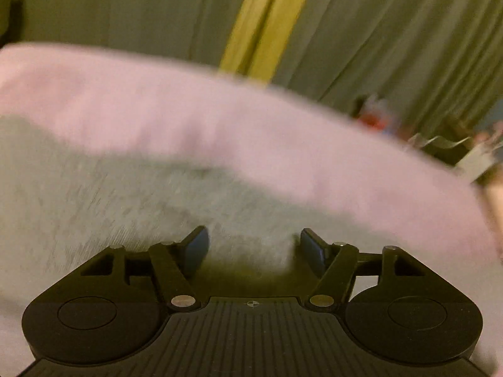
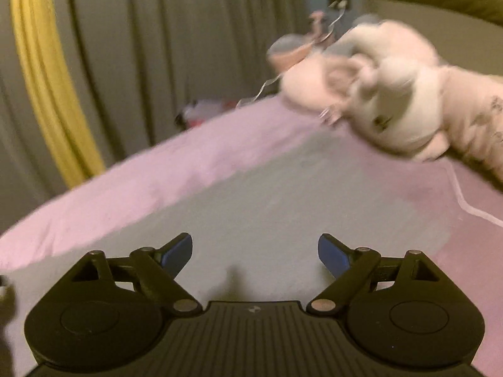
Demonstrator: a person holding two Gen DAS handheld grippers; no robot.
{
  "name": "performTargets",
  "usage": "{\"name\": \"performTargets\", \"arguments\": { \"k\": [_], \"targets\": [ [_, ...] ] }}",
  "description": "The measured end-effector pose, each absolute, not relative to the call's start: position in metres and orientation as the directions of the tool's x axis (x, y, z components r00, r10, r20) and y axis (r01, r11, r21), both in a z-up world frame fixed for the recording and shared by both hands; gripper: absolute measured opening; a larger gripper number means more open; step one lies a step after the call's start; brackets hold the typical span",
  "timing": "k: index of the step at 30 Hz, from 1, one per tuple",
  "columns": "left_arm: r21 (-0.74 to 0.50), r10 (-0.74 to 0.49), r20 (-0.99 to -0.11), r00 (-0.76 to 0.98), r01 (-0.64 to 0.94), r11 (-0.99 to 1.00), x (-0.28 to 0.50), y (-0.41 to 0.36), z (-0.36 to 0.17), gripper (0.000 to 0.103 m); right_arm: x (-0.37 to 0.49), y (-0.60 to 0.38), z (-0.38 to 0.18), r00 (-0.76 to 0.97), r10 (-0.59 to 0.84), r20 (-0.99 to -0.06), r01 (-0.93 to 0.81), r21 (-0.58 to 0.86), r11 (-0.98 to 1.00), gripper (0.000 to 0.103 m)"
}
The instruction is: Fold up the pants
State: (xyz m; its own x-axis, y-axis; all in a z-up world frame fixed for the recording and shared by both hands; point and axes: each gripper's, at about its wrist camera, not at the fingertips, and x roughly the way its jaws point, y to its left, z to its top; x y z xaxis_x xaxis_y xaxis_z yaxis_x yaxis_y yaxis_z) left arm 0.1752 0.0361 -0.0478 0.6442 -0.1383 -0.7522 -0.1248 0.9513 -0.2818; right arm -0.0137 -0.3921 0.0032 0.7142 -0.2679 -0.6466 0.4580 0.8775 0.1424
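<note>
While both views were motion-blurred, your left gripper (image 1: 254, 253) had its fingers well apart, blue pads (image 1: 197, 248) facing each other across a wide gap with nothing between them. It gripped nothing. Grey pants (image 1: 110, 194) lay flat right under and ahead of it, spread on the pink sheet (image 1: 220, 119); whether the fingertips touched the fabric, can't tell from the blur.

Your right gripper (image 2: 255, 253) was spread even wider, pads (image 2: 177, 251) far apart, empty too. It sat over the same grey pants (image 2: 283, 207), which ran forward from the fingers as a flat panel on the pink sheet (image 2: 125, 198). Contact with the cloth unclear here as well.

Pants sat in the middle of the bed, pink sheet showing around their far edges in both views. Past the pants, in the right wrist view, a heap of pale pink and white clothes (image 2: 393, 94) was piled at the far right of the bed, apart from the pants. Grey-green curtains (image 1: 377, 31) with a yellow strip (image 1: 267, 22) hung behind the bed. Small reddish clutter (image 2: 204, 110) beyond the bed edge was too blurred to identify.
</note>
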Motion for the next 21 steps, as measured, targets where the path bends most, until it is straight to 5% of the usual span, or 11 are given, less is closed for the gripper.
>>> {"name": "performTargets", "arguments": {
  "k": [5,11,21],
  "targets": [
    [-0.264,-0.249,-0.538,0.805,0.12,0.957,0.132,0.052,-0.073,0.07,-0.002,-0.351,-0.007,0.701,-0.262,-0.664,0.359,0.011,0.933,0.088],
    [-0.414,-0.338,-0.496,0.8,0.125,0.902,0.136,0.076,-0.07,0.071,0.029,-0.314,-0.012,0.668,-0.304,-0.68,0.37,-0.051,0.928,0.093],
    [-0.493,-0.403,-0.469,0.786,0.146,0.858,0.141,0.089,-0.07,0.072,0.071,-0.259,-0.028,0.587,-0.358,-0.726,0.337,-0.183,0.924,0.093]
  ]
}}
